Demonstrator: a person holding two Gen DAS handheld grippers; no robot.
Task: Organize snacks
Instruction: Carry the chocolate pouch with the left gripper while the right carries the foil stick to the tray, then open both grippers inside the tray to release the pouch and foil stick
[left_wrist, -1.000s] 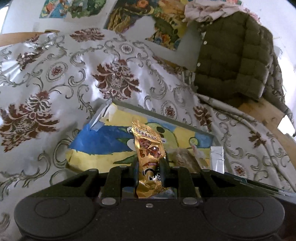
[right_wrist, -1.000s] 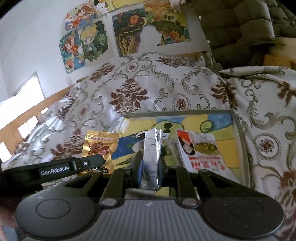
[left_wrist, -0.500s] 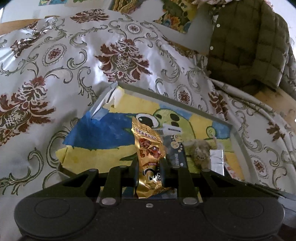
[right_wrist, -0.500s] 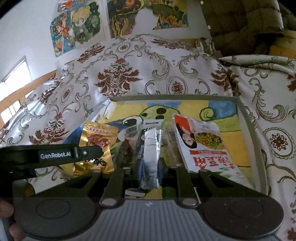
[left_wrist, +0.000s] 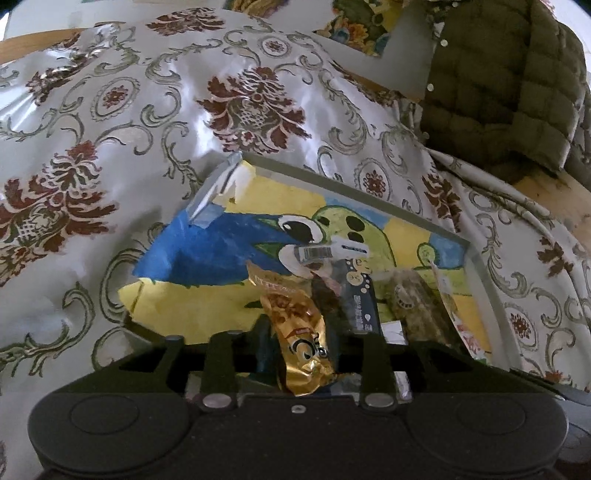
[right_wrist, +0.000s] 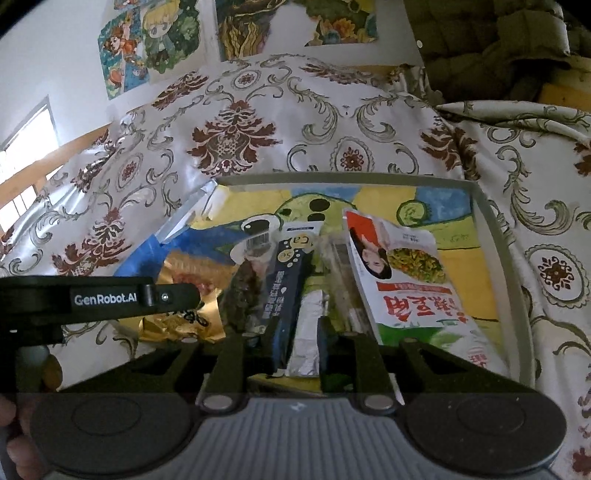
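The left gripper (left_wrist: 297, 332) had its jaws closed on a gold snack packet (left_wrist: 295, 325), pinched low on its crinkled body so the top stood up over the tray (left_wrist: 480, 280), a shallow grey-rimmed one lined with a painted picture and resting on a floral cloth (left_wrist: 147, 129). The right gripper (right_wrist: 301, 332) likewise had its jaws shut, on a silver foil packet (right_wrist: 306, 325) held edge-on just above the tray floor. Already lying in the tray were a dark blue packet (right_wrist: 291, 273), a clear packet of brownish food (right_wrist: 242, 295) and, to the right, a large red-and-white bag (right_wrist: 402, 280). Both held packets looked very light and soft: thin film that would crumple, flex and probably slip if pinched only at a corner. The foil surfaces seemed slick, so a grip across the sealed end or the flat middle appeared safest, with modest pressure so that the contents were not crushed. A padded green jacket (left_wrist: 509, 81) lay beyond the tray, well apart from the snacks.
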